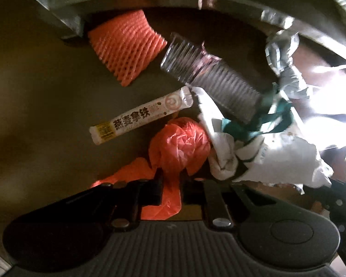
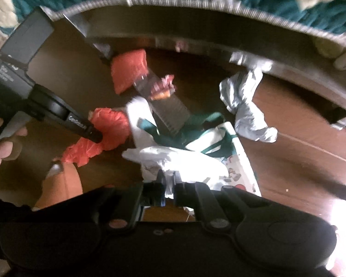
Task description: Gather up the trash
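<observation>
Left gripper [image 1: 171, 180], at lower centre of its view, pinched the crumpled orange plastic bag [image 1: 177, 147]. Right gripper [image 2: 169, 184], lower centre of its view, was clamped on the crumpled white plastic bag [image 2: 180, 161]. Beyond them lay an orange foam fruit net [image 1: 126, 46], a white printed sachet [image 1: 140, 117] and a clear ribbed plastic tray [image 1: 210, 80] on the dark brown floor [image 1: 46, 103].

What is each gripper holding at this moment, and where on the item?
Left gripper pinches the orange plastic bag at its bunched lower edge. Right gripper pinches the white plastic bag at its near crumpled edge.
</observation>
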Demonstrator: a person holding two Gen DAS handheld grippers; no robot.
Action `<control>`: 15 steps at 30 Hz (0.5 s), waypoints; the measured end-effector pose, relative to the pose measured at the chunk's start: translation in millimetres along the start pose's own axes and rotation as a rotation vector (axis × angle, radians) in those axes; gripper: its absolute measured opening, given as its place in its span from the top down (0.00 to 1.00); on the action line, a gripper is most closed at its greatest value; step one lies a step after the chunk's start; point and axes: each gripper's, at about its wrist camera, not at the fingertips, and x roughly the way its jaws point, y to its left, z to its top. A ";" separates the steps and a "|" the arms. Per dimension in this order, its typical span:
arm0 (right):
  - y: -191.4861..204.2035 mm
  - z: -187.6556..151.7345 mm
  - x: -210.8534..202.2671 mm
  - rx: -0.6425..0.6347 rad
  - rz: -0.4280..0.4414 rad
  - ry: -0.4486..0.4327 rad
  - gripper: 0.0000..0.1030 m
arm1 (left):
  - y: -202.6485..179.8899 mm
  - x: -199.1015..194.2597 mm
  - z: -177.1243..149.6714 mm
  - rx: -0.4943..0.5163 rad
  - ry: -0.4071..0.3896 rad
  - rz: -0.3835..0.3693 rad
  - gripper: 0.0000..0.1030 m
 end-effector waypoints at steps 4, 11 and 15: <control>6.0 -3.7 -38.2 0.005 -0.018 -0.062 0.96 | -10.8 -38.2 -9.7 -0.010 -0.032 -0.012 0.88; 23.9 -15.1 -119.5 0.003 -0.044 -0.188 0.96 | -23.6 -112.5 -44.9 -0.011 -0.148 -0.048 0.88; 32.6 -32.3 -170.0 -0.007 -0.070 -0.259 0.96 | -32.7 -164.2 -72.2 0.030 -0.255 -0.073 0.88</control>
